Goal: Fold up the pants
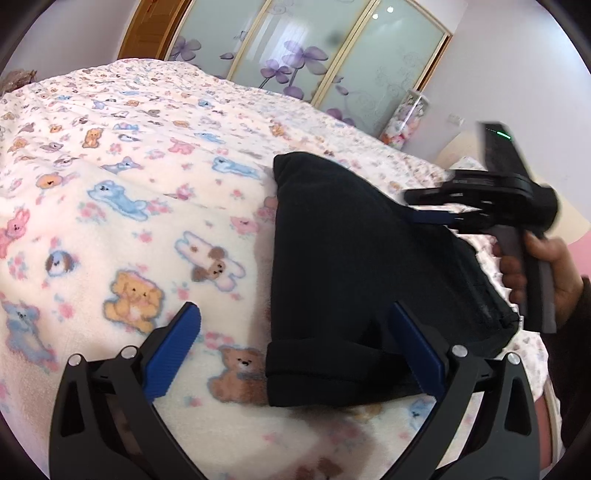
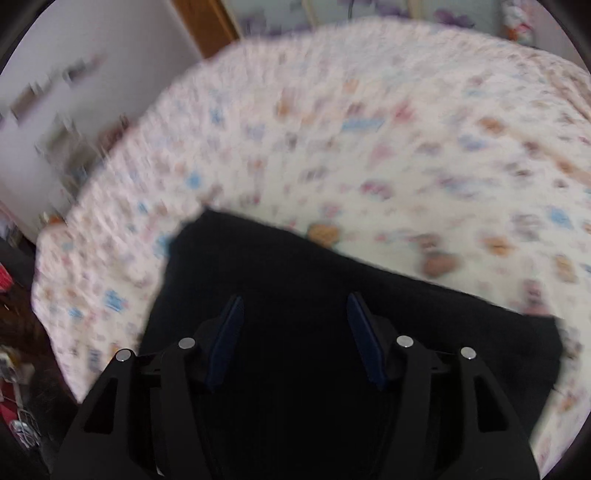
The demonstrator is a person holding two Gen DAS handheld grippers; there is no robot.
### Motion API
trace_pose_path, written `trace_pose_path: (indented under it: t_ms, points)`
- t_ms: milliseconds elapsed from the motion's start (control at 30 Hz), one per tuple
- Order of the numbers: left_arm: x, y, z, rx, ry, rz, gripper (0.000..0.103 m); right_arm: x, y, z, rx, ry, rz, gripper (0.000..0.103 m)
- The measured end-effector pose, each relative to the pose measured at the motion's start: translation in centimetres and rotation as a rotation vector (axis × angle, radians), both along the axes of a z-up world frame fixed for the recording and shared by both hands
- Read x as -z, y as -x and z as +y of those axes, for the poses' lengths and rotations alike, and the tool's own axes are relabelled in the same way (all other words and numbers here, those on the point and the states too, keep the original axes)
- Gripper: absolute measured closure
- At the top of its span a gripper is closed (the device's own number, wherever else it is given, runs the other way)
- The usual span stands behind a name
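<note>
Black knit fabric, one item: the pants (image 1: pixel 354 266), folded into a thick, soft-edged wedge with a rolled cuff at the near end. They lie on the bed just ahead of my left gripper (image 1: pixel 295 343), whose right blue pad overlaps the near edge of the cloth while its left pad sits over bare blanket. Left gripper released, its two ribbed blue pads spread wide, nothing between them.

Fleece blanket (image 1: pixel 110 206), one: cream, fuzzy nap, printed with bears, puppies and rabbits in blue, pink and tan. It covers the whole bed under the pants.

My right gripper (image 1: pixel 432 216), one: black plastic frame, blue pads, blurred in the left wrist view, poised over the far right part of the pants, my right hand (image 1: pixel 546 280) wrapped round its grey grip. In its own view the right gripper (image 2: pixel 295 332) is released, two pads apart above the dark cloth (image 2: pixel 295 280), gripping nothing; whether the pads touch the fabric I cannot tell, the view being smeared.

Beyond the bed, past both grippers: frosted glass wardrobe doors (image 1: pixel 314 55), three panels counted, gold-framed, with purple flower motifs; a wooden door frame (image 1: pixel 147 29) to their left; a clear column of soft toys (image 1: pixel 406 118) at their right.
</note>
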State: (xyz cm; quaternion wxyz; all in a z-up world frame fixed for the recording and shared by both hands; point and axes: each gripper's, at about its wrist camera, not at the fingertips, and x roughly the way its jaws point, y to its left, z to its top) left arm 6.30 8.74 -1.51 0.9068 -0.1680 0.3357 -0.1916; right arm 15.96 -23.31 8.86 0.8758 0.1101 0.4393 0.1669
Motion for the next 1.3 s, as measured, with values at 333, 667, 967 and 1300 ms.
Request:
trace_pose_path:
  t_ms: [333,667,967,1300]
  points:
    - [-7.9,-1.1,-1.2,-0.058,-0.029,-0.063,0.002,-0.7,11.1,-8.9,0.06,-0.129,-0.077,0.039]
    - [-8.2,-3.8,-10.6,-0.027,-0.356,-0.029,0.002,6.6,13.4,-5.9,0.067,0.055,-0.057,0.034]
    - [-5.9,-4.7,-12.8,-0.076,-0.567,-0.008,0.002,5.4,13.0,-6.2,0.093,-0.016,-0.097,0.024]
    - [-3.3,-4.5,-12.6,-0.093,-0.605,0.008,0.002,6.1,13.4,-5.7,0.11,-0.013,-0.1,0.024]
